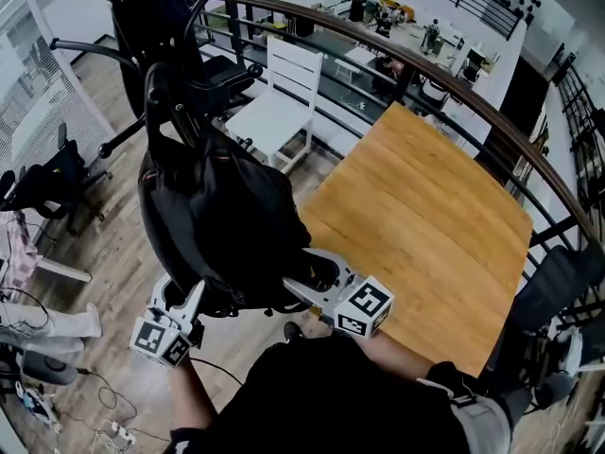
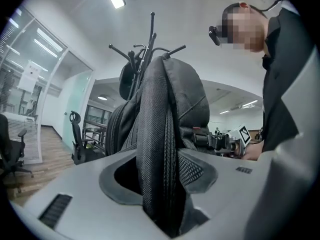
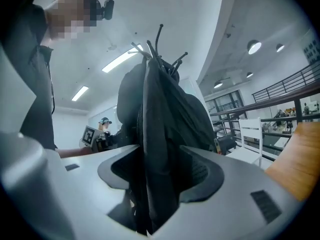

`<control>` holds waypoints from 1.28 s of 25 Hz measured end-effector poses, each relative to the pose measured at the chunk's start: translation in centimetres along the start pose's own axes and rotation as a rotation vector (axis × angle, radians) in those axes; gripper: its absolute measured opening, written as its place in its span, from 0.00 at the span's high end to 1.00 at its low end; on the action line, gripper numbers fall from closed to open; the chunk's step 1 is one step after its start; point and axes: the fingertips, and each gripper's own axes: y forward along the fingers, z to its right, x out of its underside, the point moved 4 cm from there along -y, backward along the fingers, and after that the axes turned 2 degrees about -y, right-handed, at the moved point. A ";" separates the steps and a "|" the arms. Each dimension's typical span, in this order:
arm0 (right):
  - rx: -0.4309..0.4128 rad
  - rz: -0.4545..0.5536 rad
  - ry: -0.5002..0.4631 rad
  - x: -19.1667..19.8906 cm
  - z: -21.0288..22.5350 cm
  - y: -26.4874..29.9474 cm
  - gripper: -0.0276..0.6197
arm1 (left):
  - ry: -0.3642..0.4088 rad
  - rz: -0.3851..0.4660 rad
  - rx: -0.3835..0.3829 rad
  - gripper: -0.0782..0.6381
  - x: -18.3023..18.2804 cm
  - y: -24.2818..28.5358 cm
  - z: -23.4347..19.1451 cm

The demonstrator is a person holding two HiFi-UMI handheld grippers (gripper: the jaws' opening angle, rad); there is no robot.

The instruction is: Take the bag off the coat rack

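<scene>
The bag (image 1: 227,225) is black and hangs from the rack (image 2: 152,34), its top loop caught among the hooks, its body hanging free above the wood floor (image 1: 113,272), left of the desk (image 1: 425,216). The person stands just behind it, with one gripper at each lower side.

The left gripper (image 1: 184,303) points level at the bag's lower left edge. In the left gripper view a thick padded edge of the bag runs straight down into the throat of the jaws, and the jaws are closed on it.

The right gripper (image 1: 317,277) points level at the lower right edge. In the right gripper view a dark fold of the bag fills the gap between the jaws. They seem to clamp it, though the black cloth makes the contact at one pad hard to read.

Each gripper's marker cube shows in the other's view, past the bag. A white chair (image 1: 279,102) stands beyond the bag, by the railing (image 1: 397,60).
</scene>
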 end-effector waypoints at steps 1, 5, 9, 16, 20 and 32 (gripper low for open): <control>0.006 0.009 0.001 0.0 0.2 -0.1 0.58 | -0.002 0.000 0.003 0.61 0.0 0.1 0.2; 0.013 0.039 -0.004 -0.2 0.9 -0.7 0.69 | 0.059 0.041 -0.022 0.66 0.3 0.0 1.8; -0.032 0.093 -0.042 -1.1 1.2 -1.5 0.74 | 0.065 0.107 -0.011 0.70 0.0 -0.1 3.6; -0.086 0.172 -0.030 -3.4 0.2 -2.9 0.77 | 0.103 0.194 -0.047 0.72 -2.3 -1.2 6.9; -0.113 0.206 -0.079 -5.6 -1.2 -4.6 0.78 | 0.102 0.234 -0.080 0.72 -4.3 -2.1 9.5; -0.168 0.362 -0.160 -11.1 -5.2 -11.2 0.78 | 0.224 0.299 -0.058 0.72 -10.0 -4.9 17.5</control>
